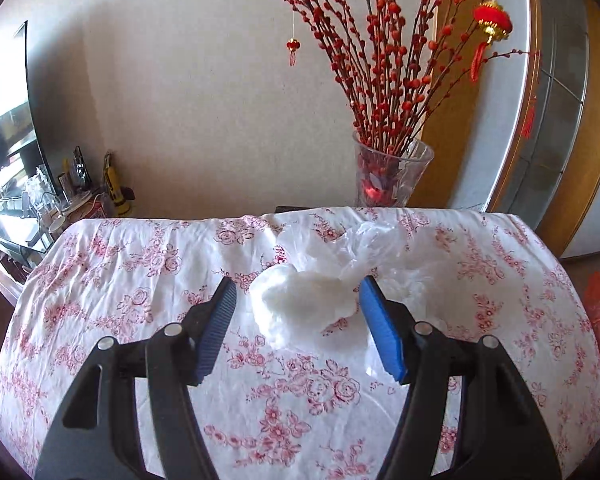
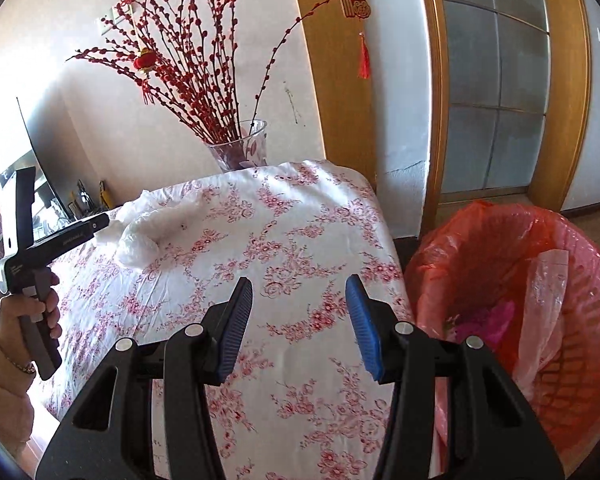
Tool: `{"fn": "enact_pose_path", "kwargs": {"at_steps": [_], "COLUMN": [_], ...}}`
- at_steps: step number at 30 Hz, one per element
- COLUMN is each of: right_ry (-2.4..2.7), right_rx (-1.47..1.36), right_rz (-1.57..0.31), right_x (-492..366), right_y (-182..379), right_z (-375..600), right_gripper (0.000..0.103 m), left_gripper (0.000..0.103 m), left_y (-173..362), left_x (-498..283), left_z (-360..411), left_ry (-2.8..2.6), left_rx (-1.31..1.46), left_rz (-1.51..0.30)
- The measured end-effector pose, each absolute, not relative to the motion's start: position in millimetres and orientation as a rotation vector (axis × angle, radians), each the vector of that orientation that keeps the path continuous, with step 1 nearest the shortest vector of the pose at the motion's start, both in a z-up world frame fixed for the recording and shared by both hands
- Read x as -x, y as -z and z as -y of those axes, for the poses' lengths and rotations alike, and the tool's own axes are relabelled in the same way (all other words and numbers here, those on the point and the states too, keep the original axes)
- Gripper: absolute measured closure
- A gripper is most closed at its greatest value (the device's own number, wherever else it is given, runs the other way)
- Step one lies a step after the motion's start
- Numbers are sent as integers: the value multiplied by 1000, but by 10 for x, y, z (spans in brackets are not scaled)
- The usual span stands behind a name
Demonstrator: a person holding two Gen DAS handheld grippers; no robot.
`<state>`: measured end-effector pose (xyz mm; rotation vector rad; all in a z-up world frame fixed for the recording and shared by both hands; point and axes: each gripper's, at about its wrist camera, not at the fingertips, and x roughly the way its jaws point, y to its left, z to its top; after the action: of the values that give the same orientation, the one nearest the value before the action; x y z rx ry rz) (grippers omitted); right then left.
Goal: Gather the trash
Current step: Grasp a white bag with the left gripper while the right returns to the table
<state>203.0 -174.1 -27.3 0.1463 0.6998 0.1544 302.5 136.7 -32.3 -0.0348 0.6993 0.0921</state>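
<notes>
Now, scene: a table covered with a white cloth with pink flower print [image 1: 140, 288] stands before a pale wall.
Trash on table: a crumpled white plastic bag [image 1: 312, 300] lies on the far half of the cloth, a round bunched part near the camera and thin loose film spreading behind it toward the far edge.
Left gripper [image 1: 298, 308]: the jaws stand apart on both sides of the bunched part of the bag – the blue pads [image 1: 380, 332] do not press on it, as far as the left wrist view shows, and nothing is held.
Left gripper from the other side: in the right wrist view its black tip reaches over the bag, and a hand [image 2: 40, 312] in a cream sleeve holds the handle at the left border.
Right gripper [image 2: 300, 308]: the jaws are partly open and empty – it hangs above the bare cloth near the right edge of the table, well apart from the bag.
Bin: a red mesh basket lined with a red plastic bag [image 2: 500, 248] stands on the floor just beside the right edge of the table; some clear film and something pink lie inside.
Vase: a glass vase [image 1: 392, 176] with red berry branches [image 1: 380, 60] and small red lanterns stands behind the far edge of the table.
Left background: a dark screen [image 1: 8, 140] and small clutter on a low glass stand.
Right background: a door with wooden frame and frosted glass panes [image 2: 496, 92].
</notes>
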Motion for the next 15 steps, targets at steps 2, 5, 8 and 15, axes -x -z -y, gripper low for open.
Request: {"fn": "enact_pose_path", "kwargs": {"at_steps": [2, 5, 8, 15], "right_ry": [-172, -196, -223, -295], "right_rx": [-141, -124, -108, -67], "right_rz": [-703, -704, -704, -718], "right_x": [-2114, -2232, -2339, -2515], "right_y": [274, 262, 251, 291], "right_z": [1631, 1463, 1317, 892], "right_gripper": [53, 53, 53, 53], "left_gripper": [40, 40, 54, 83], "left_y": [392, 511, 585, 638], "left_x": [-3119, -3228, -3311, -3318], "left_z": [-1382, -1383, -1433, -1579], "left_ry": [-81, -56, -18, 17], "left_rx": [32, 35, 75, 142], "left_rz": [-732, -784, -824, -829]}}
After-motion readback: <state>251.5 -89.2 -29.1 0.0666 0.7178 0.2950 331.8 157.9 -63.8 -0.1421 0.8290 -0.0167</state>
